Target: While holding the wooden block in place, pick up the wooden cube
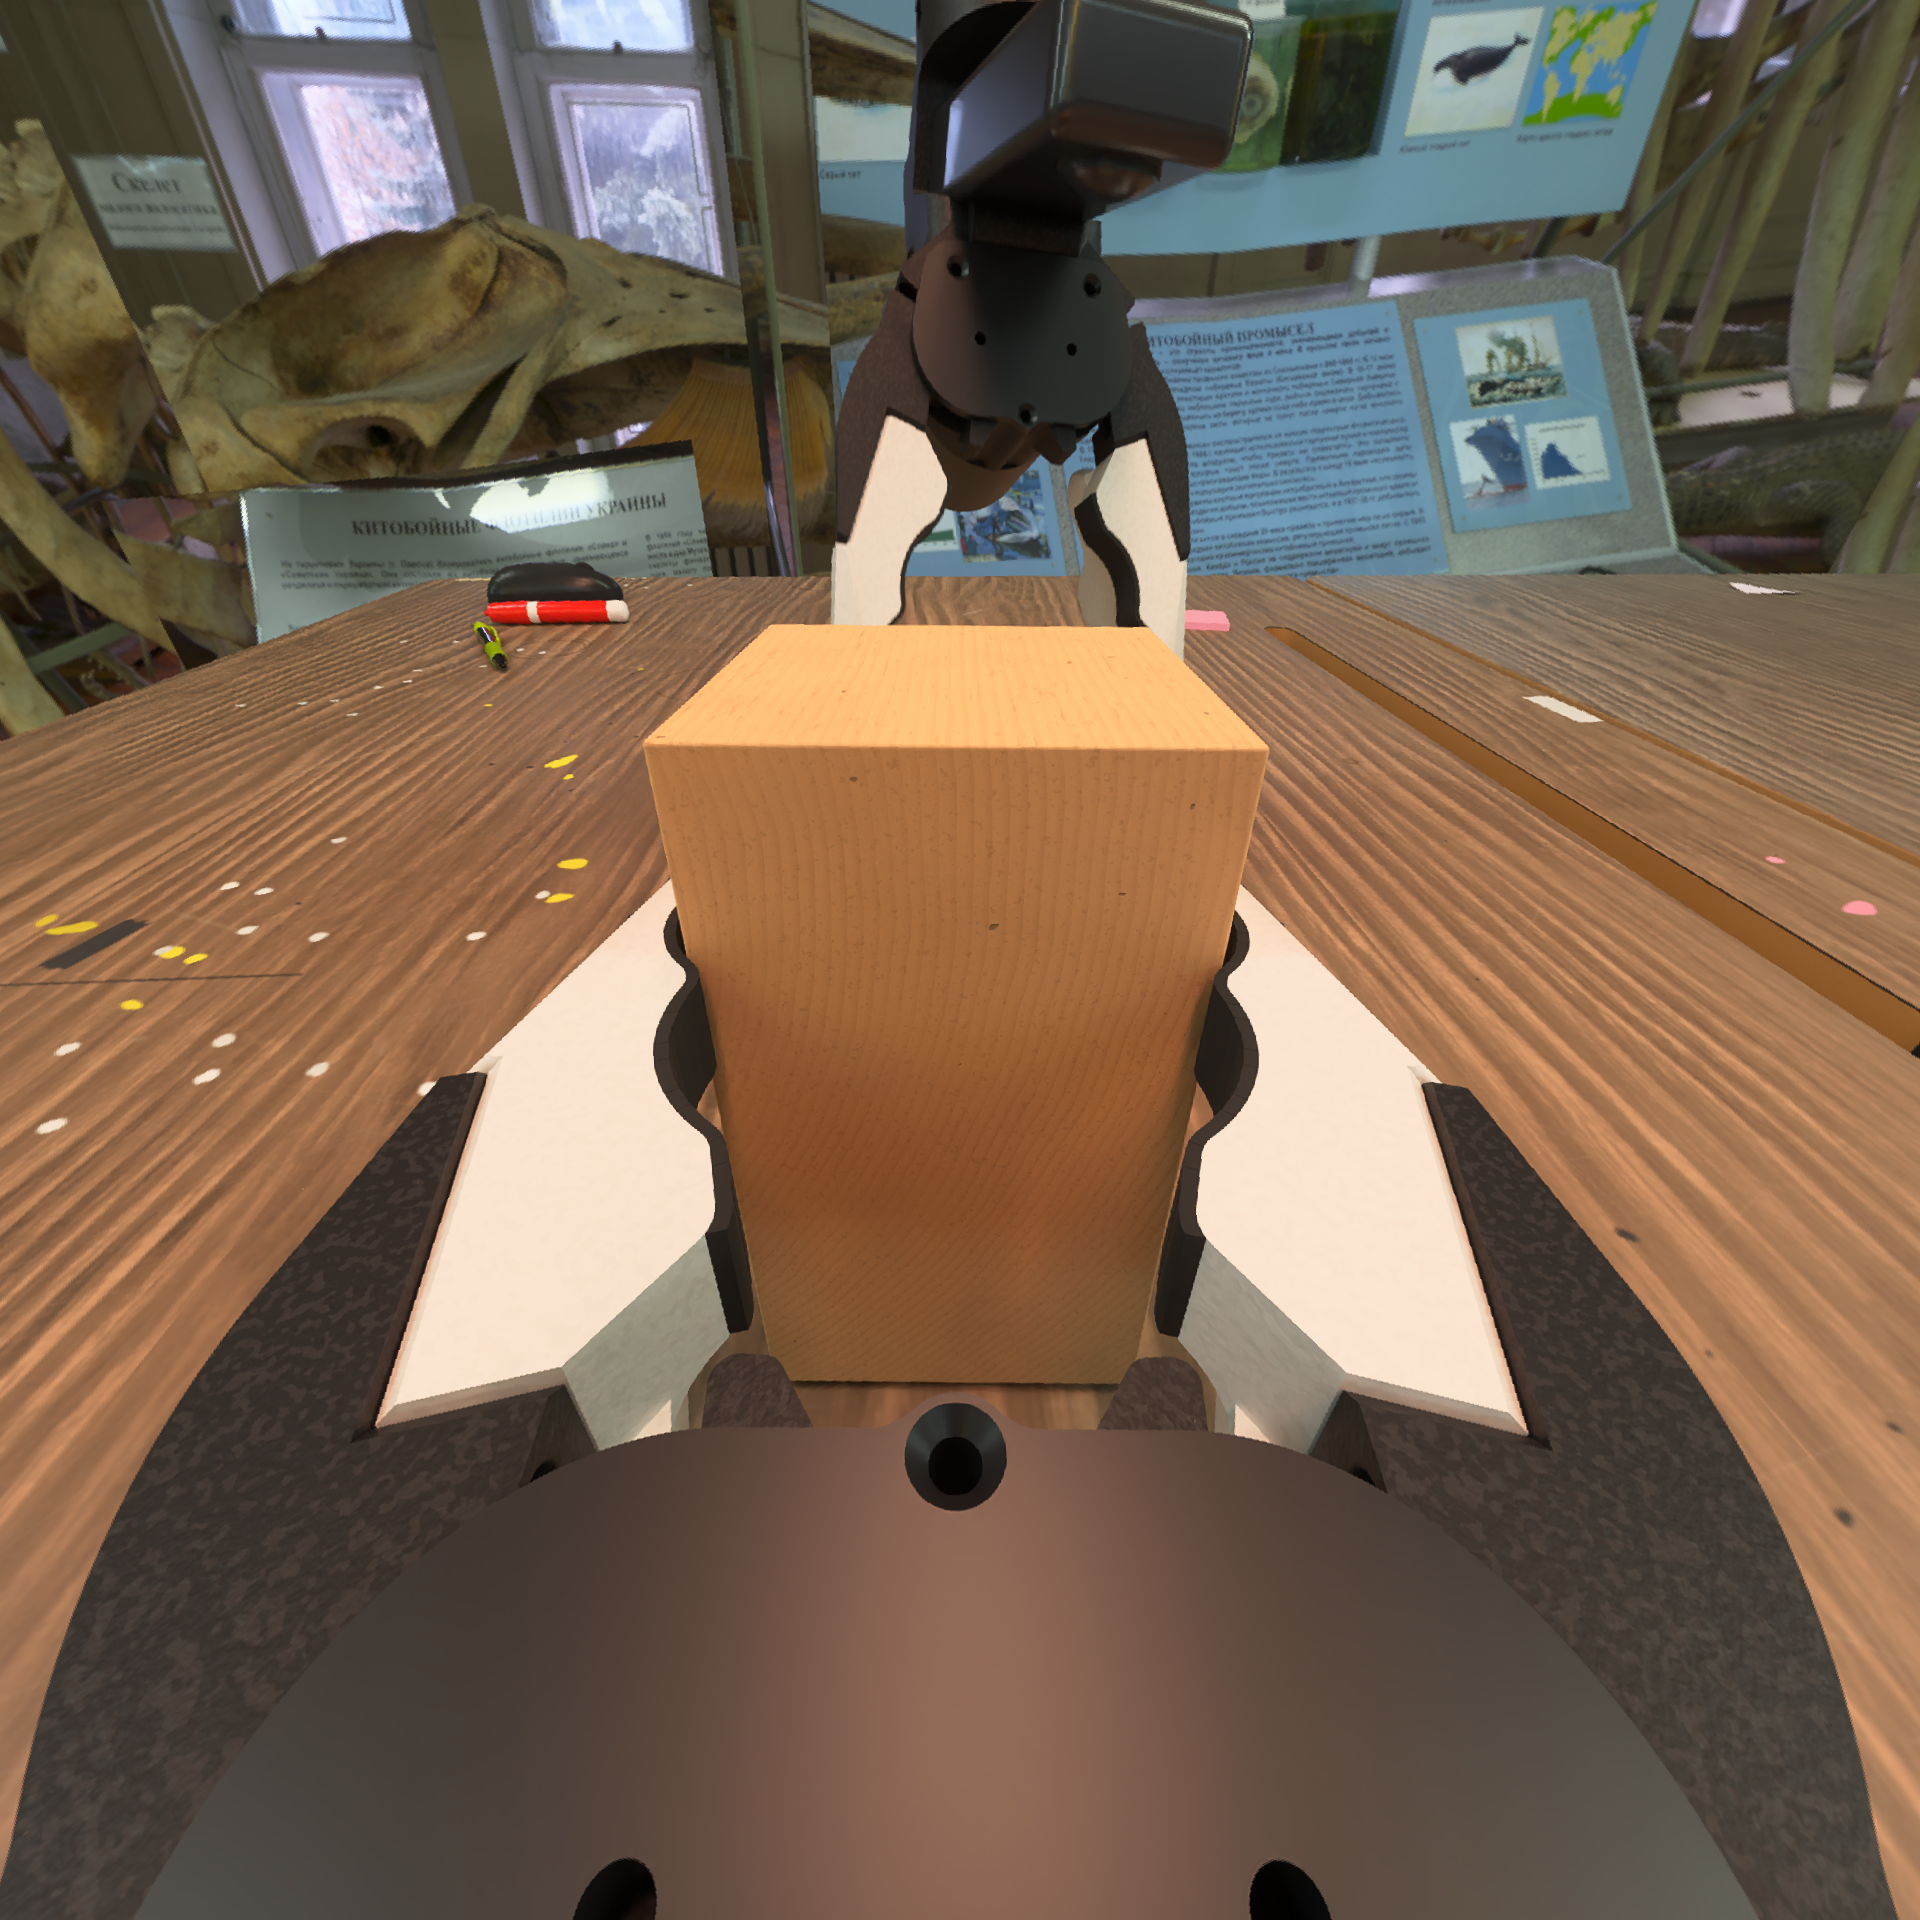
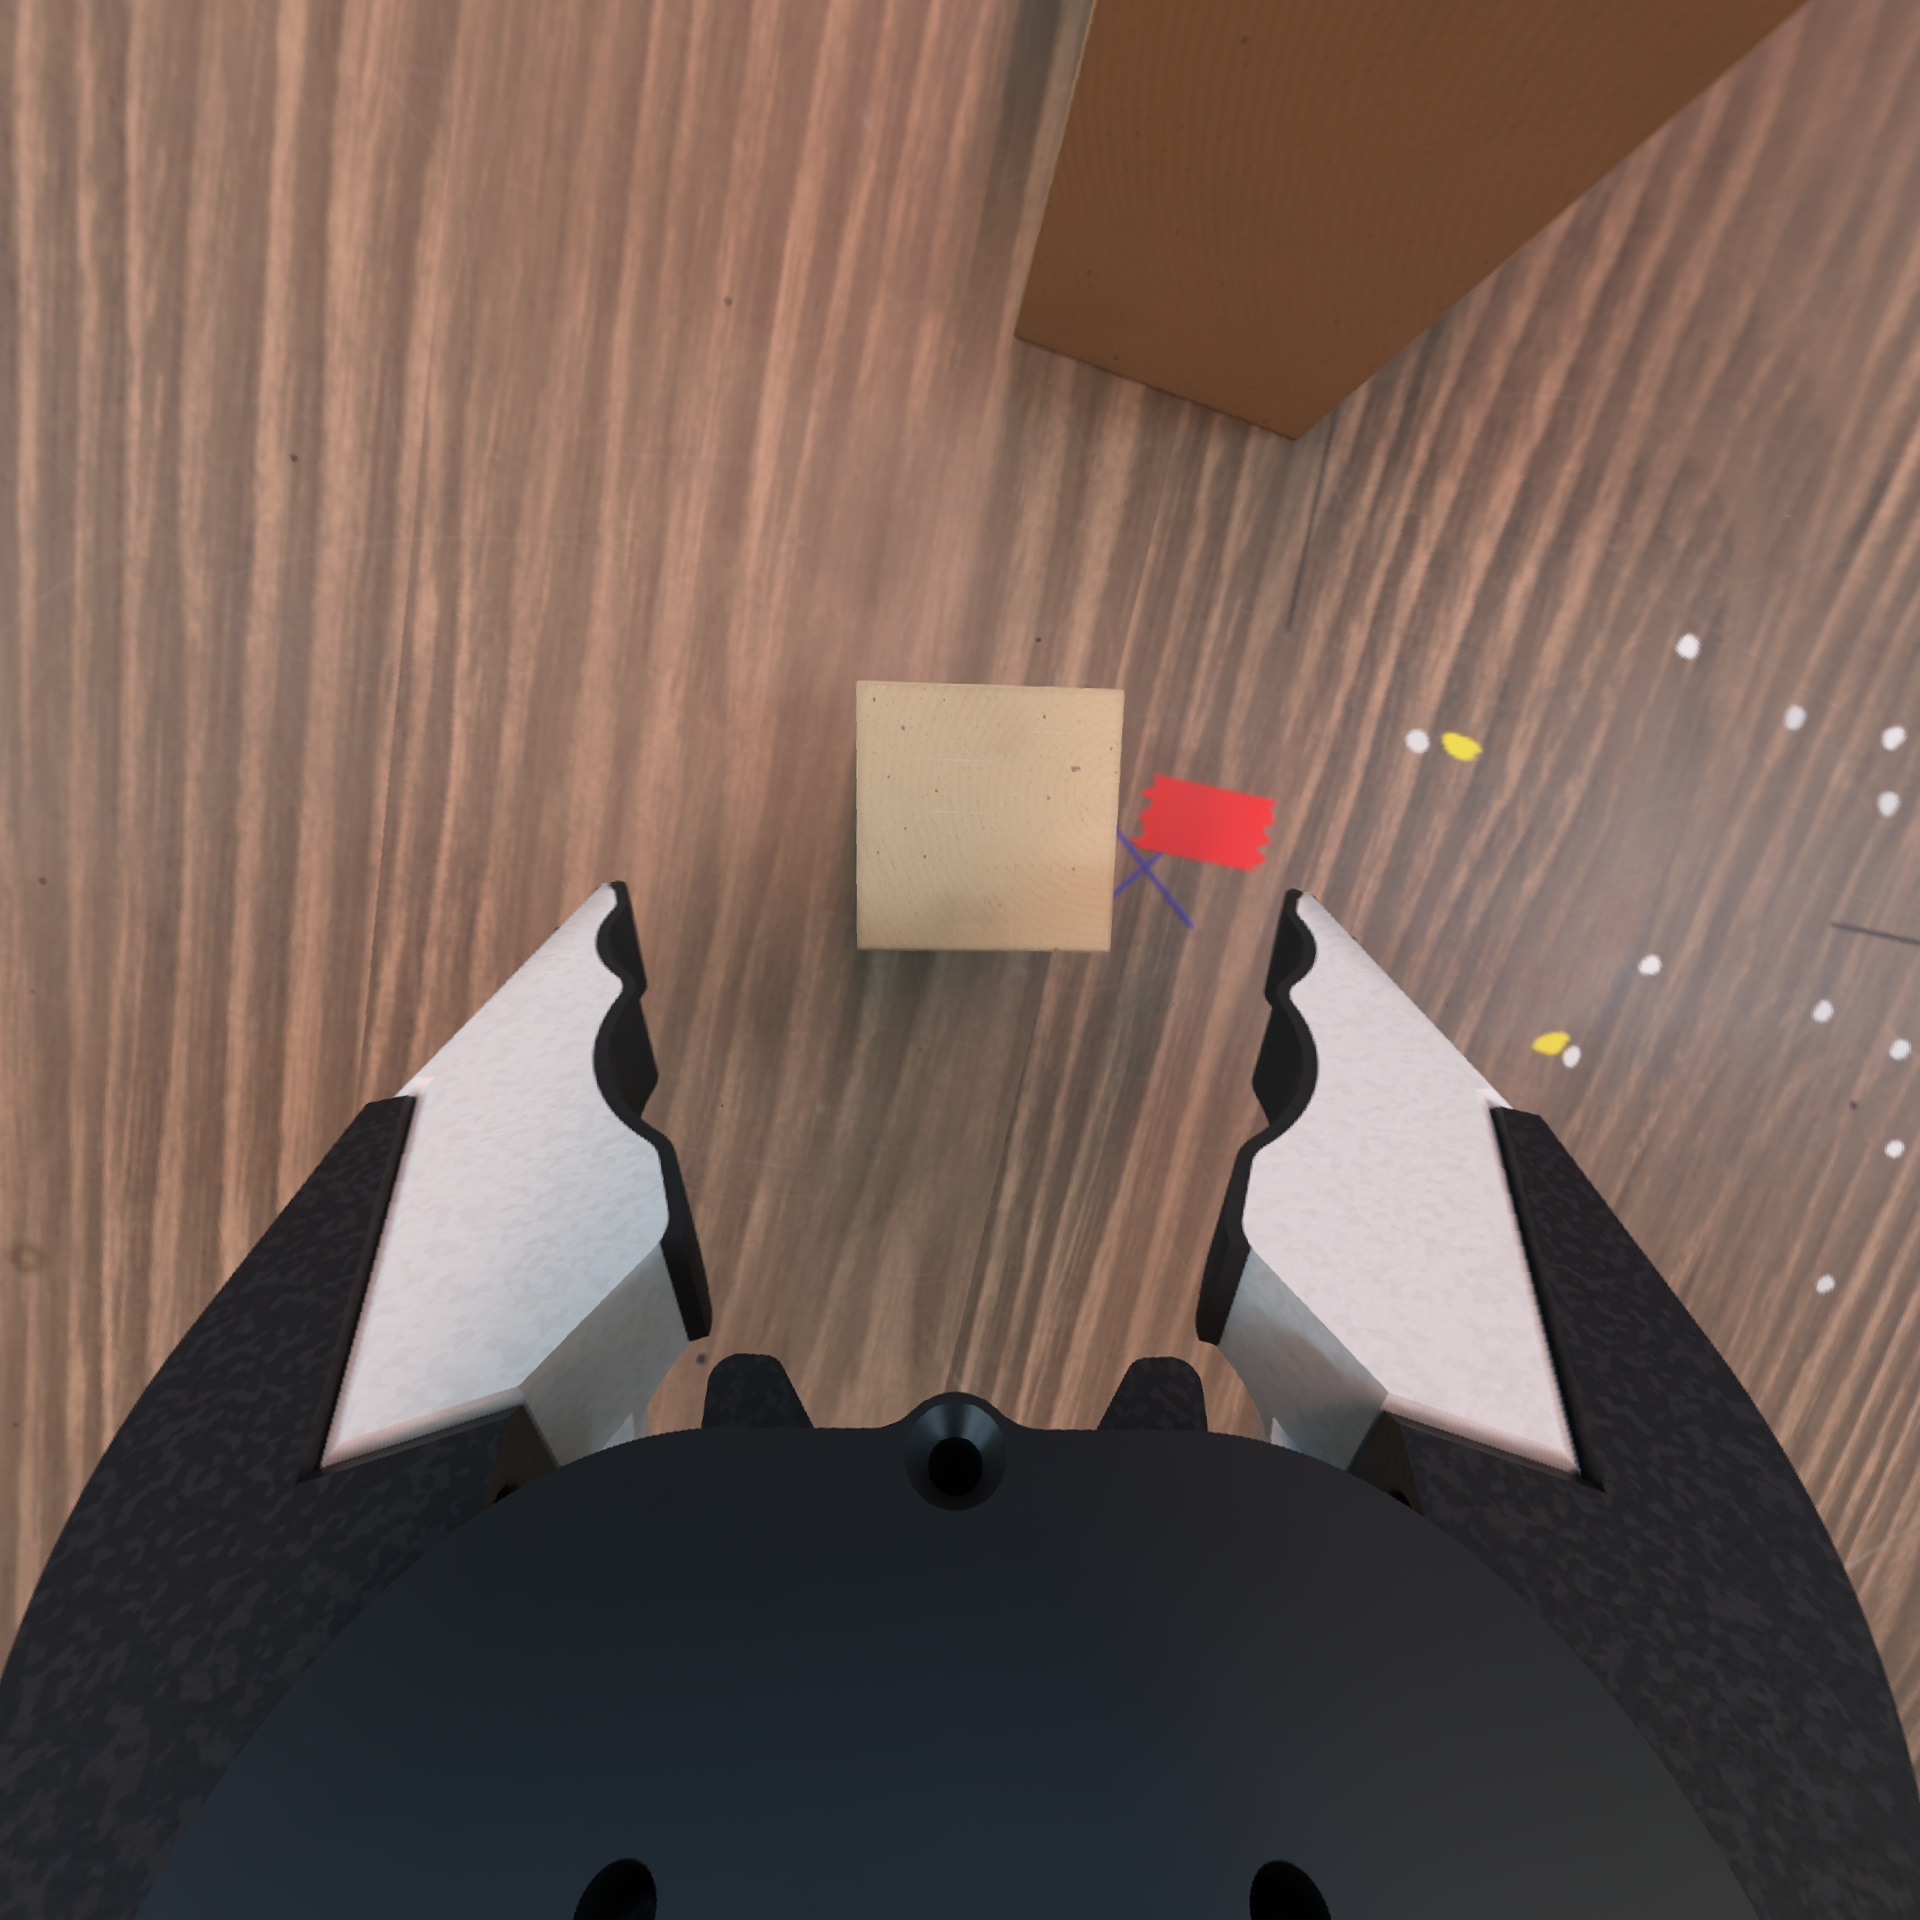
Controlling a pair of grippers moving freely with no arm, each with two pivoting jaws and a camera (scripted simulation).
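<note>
A tall orange-brown wooden block [image 1: 956, 987] stands on the wooden table between my left gripper's fingers [image 1: 582, 1174], which are shut against its two sides. My left gripper [image 1: 954, 935] holds it low on the table. Beyond the block, my right gripper [image 1: 1003, 613] hangs fingers-down, open. In the right wrist view, my right gripper [image 2: 954, 904] looks straight down, open and empty, above a small pale wooden cube [image 2: 987, 816]. The cube lies just ahead of the fingertips. The block's corner [image 2: 1351, 208] shows at the top right.
A red tape patch [image 2: 1205, 821] and a blue cross mark [image 2: 1148, 878] lie beside the cube. A red-and-white marker [image 1: 556, 611], a black object [image 1: 551, 580] and a pen [image 1: 490, 644] lie far left. A groove [image 1: 1558, 821] runs along the table at right. A pink eraser [image 1: 1205, 621] lies behind.
</note>
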